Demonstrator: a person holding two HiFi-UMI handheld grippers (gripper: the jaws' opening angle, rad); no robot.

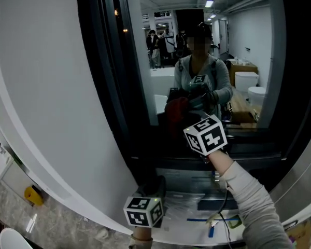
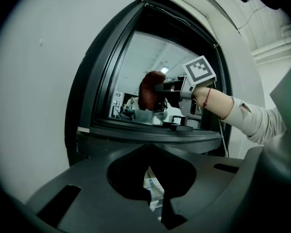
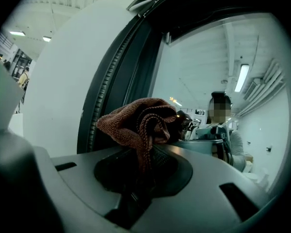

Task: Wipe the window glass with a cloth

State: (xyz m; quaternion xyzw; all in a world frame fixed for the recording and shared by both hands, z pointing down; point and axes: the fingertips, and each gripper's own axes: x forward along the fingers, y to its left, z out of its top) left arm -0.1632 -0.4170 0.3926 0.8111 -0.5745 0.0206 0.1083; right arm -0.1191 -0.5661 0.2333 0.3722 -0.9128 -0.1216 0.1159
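The right claw (image 3: 144, 155) is clamped on a bunched reddish-brown cloth (image 3: 138, 123), which is held directly before the window glass (image 3: 203, 76), near its dark left frame (image 3: 128, 72); contact cannot be confirmed. The left claw (image 2: 153, 188), drawn together on nothing, is seen low beneath the sill (image 2: 150, 130), so the wipe is judged the right's.
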